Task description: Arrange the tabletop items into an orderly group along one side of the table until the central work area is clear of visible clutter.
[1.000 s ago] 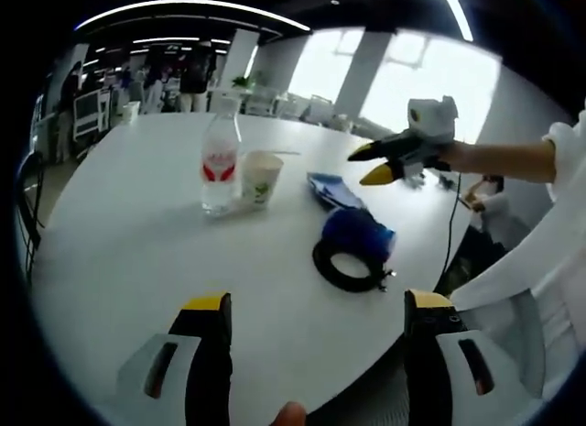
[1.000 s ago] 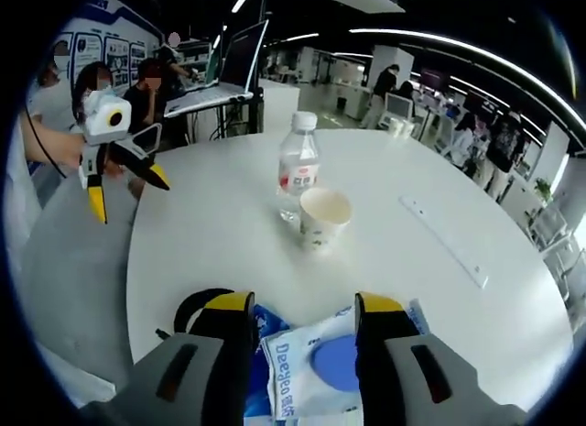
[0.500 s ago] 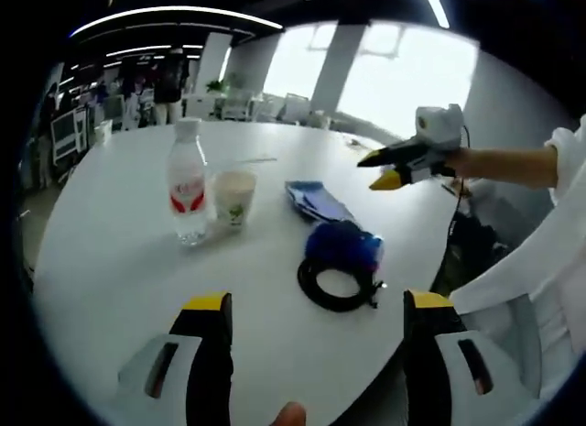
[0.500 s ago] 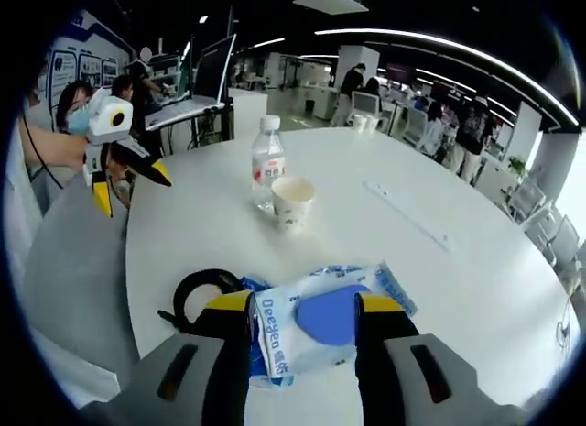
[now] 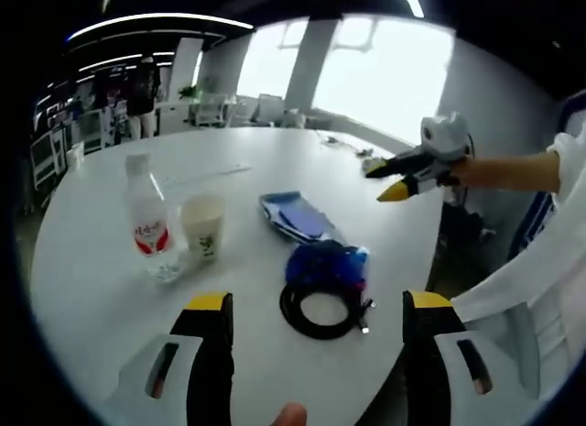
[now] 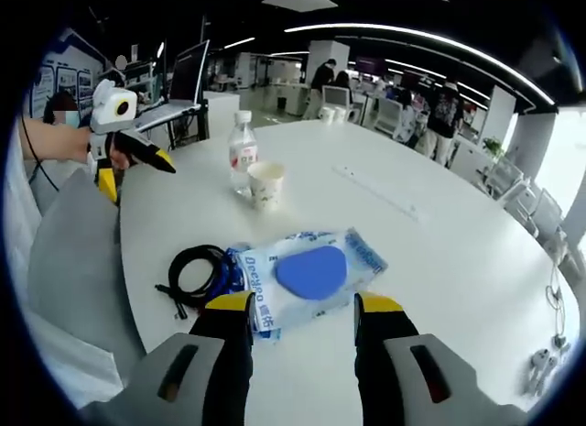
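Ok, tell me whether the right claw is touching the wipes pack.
Apart. In the right gripper view the right claw stands open just short of the wipes pack, with white table showing between its tips and the pack's near edge.

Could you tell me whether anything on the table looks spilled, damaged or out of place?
Nothing looks spilled or damaged. The water bottle and paper cup stand upright; the wipes pack lies flat, touching the coiled black cable.
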